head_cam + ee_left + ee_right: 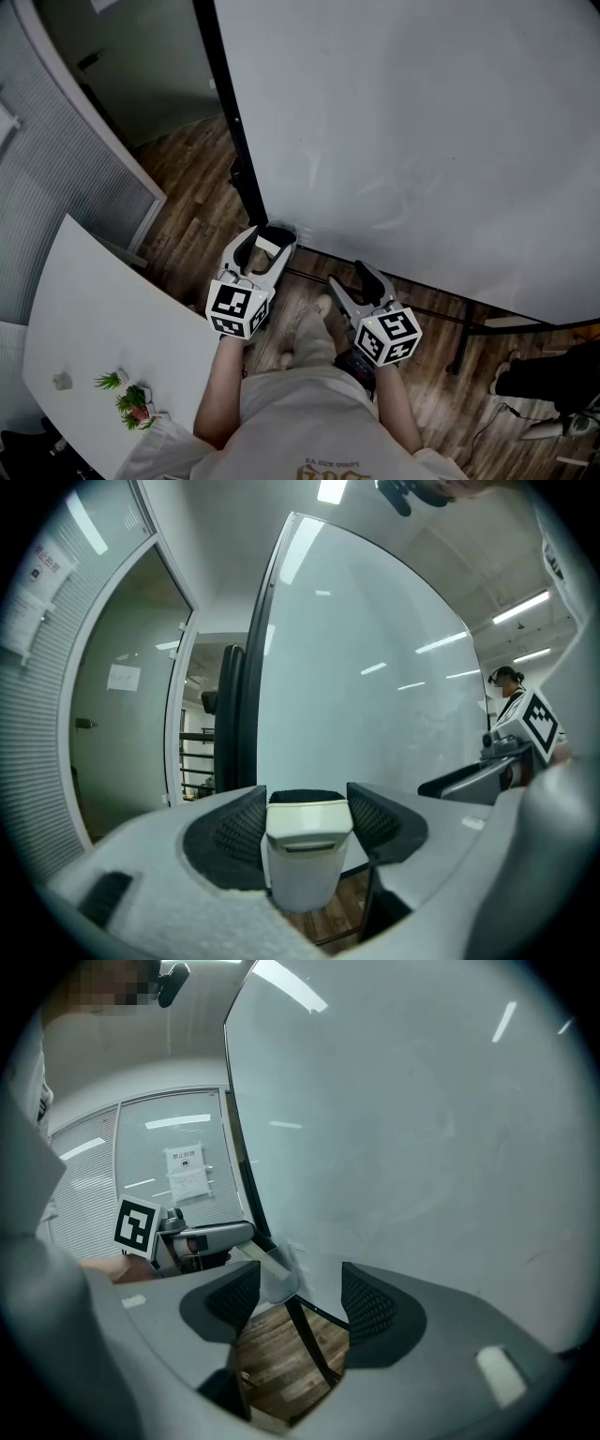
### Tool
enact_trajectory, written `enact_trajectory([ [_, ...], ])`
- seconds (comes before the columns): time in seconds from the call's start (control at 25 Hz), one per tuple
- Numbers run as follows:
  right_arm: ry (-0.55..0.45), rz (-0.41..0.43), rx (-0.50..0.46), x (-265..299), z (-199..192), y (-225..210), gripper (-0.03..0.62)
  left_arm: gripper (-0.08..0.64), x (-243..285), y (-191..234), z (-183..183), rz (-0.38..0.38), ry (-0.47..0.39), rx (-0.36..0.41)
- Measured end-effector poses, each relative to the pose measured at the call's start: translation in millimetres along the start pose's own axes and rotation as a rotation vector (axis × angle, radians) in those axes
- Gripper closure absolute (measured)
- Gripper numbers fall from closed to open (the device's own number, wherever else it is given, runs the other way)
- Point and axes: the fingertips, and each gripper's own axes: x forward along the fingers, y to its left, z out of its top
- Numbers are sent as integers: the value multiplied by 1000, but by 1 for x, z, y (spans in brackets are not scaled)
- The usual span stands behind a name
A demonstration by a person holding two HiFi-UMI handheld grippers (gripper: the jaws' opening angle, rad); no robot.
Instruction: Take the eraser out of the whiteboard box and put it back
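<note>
My left gripper is shut on the whiteboard eraser, a white block with a black felt edge. In the left gripper view the eraser stands upright between the two ribbed pads, just before the whiteboard. The whiteboard fills the upper right of the head view. My right gripper hovers open and empty to the right of the left one, near the board's lower edge. From the right gripper view the left gripper shows with the eraser at its tip. No box is plainly visible.
The board's black stand and floor rail run over the wood floor. A white table with a small plant is at the left. Another person's dark legs stand at the right edge. A glass partition lies left.
</note>
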Motion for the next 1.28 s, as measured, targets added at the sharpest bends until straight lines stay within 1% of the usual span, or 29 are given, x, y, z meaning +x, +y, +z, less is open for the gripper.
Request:
enact_trajectory([
  [0.52, 24, 18, 5, 15, -5, 2, 319, 293, 9, 1, -11, -13, 27, 27],
  [0.72, 25, 24, 3, 17, -2, 2, 319, 293, 12, 1, -11, -25, 20, -7],
  [0.92, 32, 15, 5, 16, -1, 0, 318, 298, 13, 4, -15, -18, 29, -20],
  [1.28, 38, 19, 10, 20, -4, -3, 319, 296, 13, 4, -16, -32, 20, -46],
])
